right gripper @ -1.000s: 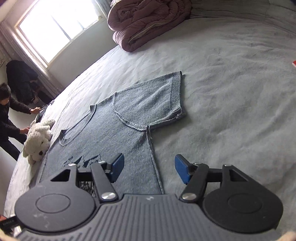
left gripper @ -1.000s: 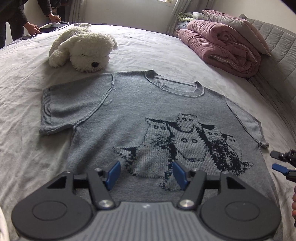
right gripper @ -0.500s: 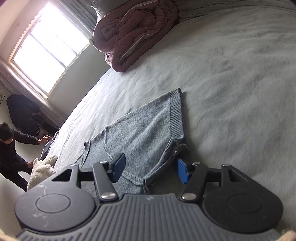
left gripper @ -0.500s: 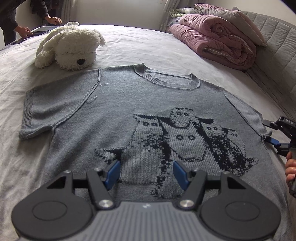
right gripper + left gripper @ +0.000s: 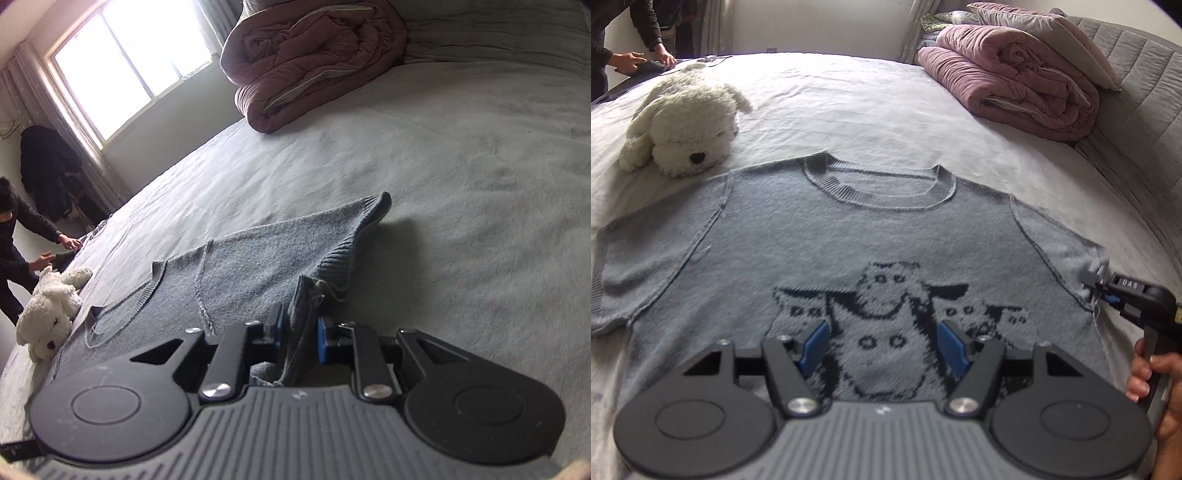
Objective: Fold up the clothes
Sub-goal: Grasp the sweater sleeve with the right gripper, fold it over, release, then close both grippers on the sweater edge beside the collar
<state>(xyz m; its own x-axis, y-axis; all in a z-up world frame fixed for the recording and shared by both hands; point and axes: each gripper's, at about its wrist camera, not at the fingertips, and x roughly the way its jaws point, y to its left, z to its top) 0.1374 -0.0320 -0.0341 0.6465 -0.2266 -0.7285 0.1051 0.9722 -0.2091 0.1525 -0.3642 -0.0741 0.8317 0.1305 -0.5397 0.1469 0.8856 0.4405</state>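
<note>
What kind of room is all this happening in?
Most likely a bedroom: a wide bed with a grey padded headboard, a rolled pink quilt by it, and a white plush dog lying above the spread grey sweater.

Daylight from the overexposed window (image 5: 122, 62); soft shadows, fisheye-bent edges.

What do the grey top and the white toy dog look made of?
Grey top: looks like knitted yarn, matte; ribbed collar and cuffs, pattern knitted in. White toy dog: appears to be curly plush pile, fluffy; filling not visible.
</note>
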